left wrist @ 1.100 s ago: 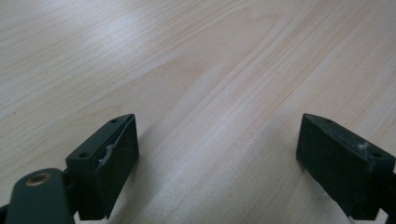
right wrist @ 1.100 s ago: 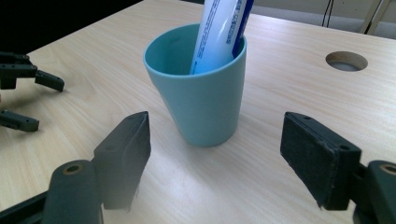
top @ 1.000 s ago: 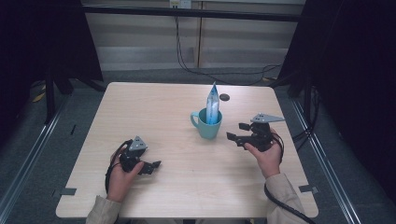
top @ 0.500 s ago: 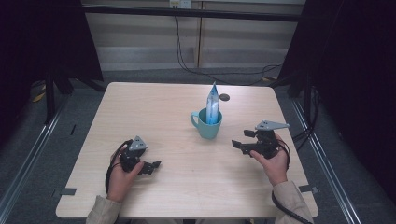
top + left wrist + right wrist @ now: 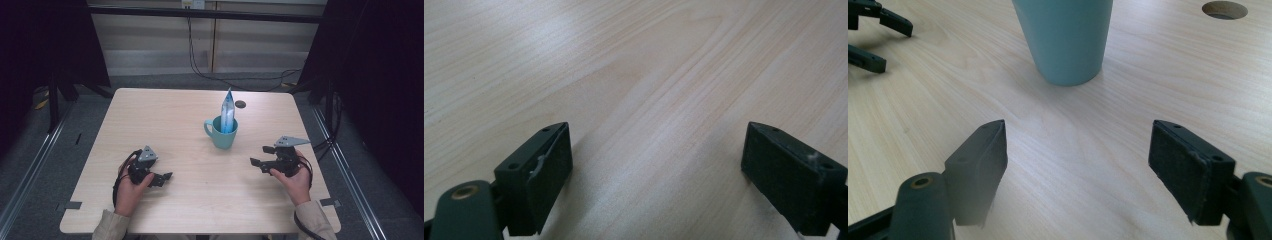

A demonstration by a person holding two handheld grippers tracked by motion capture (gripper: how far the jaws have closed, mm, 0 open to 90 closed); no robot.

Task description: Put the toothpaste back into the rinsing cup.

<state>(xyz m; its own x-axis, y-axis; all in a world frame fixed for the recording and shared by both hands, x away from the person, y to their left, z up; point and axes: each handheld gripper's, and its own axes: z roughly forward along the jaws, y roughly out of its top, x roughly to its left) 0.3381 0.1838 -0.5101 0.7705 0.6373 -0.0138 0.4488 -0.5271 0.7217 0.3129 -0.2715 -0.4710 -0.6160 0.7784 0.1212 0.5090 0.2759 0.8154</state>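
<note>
Left tongs point(image 5: 161, 178) wide apart, empty | right tongs point(image 5: 260, 156) same | mug point(image 5: 1064, 37) top cut off

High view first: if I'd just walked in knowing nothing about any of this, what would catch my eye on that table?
Probably the teal mug standing a little right of the table's middle, with a tall blue-and-white packet sticking up out of it. Then the two hands nearer the front edge, each holding black tongs with jaws spread apart: the left tongs low over the wood, the right tongs pointing towards the mug. A small round hole sits behind the mug.
</note>
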